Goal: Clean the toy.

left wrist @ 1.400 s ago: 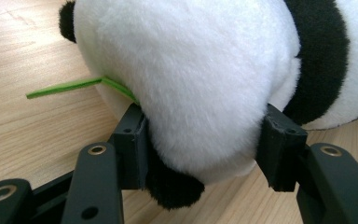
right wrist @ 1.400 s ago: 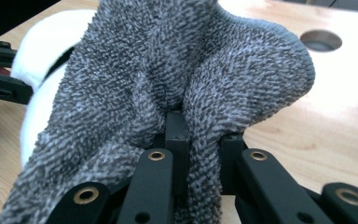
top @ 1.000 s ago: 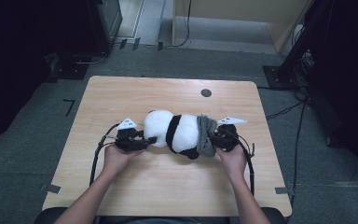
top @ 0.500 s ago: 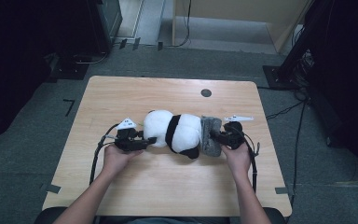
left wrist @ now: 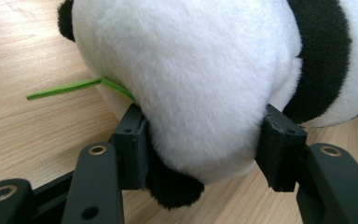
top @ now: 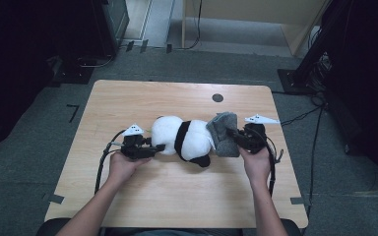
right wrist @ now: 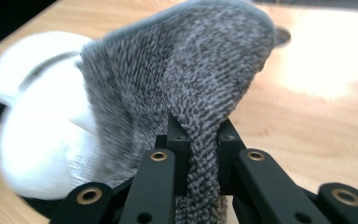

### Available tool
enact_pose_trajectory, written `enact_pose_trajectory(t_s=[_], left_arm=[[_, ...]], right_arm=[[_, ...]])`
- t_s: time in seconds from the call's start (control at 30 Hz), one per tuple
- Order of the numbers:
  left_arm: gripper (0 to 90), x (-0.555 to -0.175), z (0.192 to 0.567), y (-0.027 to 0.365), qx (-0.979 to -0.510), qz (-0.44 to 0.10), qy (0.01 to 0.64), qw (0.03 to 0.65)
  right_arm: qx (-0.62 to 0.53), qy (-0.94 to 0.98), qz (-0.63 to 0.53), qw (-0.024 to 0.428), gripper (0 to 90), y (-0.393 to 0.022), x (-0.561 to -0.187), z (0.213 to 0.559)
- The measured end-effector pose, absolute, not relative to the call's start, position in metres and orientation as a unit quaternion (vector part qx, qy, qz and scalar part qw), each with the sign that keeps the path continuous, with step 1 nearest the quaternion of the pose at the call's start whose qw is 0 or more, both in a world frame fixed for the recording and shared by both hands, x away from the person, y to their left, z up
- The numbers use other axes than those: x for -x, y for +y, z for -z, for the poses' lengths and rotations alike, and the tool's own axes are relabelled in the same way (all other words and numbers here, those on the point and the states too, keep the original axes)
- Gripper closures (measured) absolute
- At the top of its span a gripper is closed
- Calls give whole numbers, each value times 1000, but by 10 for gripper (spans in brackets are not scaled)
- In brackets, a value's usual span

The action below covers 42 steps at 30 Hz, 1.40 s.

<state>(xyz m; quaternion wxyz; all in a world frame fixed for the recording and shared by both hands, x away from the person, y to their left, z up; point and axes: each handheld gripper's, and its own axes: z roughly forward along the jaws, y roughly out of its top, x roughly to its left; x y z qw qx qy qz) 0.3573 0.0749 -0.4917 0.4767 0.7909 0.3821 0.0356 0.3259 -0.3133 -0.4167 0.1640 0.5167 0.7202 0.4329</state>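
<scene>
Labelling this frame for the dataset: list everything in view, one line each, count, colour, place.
panda plush: 1, white and black, lying mid-table between the two grippers
knit cloth: 1, grey, at the plush's right end, edge lifted
green strand: 1, green, poking out from under the plush onto the table
table: 1, light wood, centre of the high view
round hole: 1, dark, far right part of the tabletop
floor: grey carpet around the table
left gripper: 1, black, jaws pressed on the plush
right gripper: 1, black, jaws pinching the knit cloth
forearms: 2, coming in from the bottom edge
</scene>
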Motion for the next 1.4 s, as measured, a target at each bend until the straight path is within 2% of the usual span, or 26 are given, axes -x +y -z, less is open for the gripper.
enact_pose_trajectory(t_s=[0.1,0.53,0.67,0.9,0.93,1.07,1.4], left_arm=[[442,-357,492,75,-791,-36,383,477],[442,-357,491,74,-791,-37,382,476],[442,-357,492,73,-791,-37,382,477],[446,-356,493,71,-792,-42,378,477],[446,-356,492,71,-793,-43,377,477],[447,-356,492,71,-792,-42,378,478],[445,-355,492,70,-788,-39,382,481]], right_arm=[[-501,719,-448,175,825,-309,-321,402],[-444,722,-506,159,826,-282,-303,360],[-445,740,-483,147,830,-269,-312,377],[-456,758,-432,176,831,-262,-324,411],[-461,755,-433,169,831,-264,-325,414],[-473,748,-437,160,831,-271,-330,425],[-484,738,-435,180,831,-273,-333,437]])
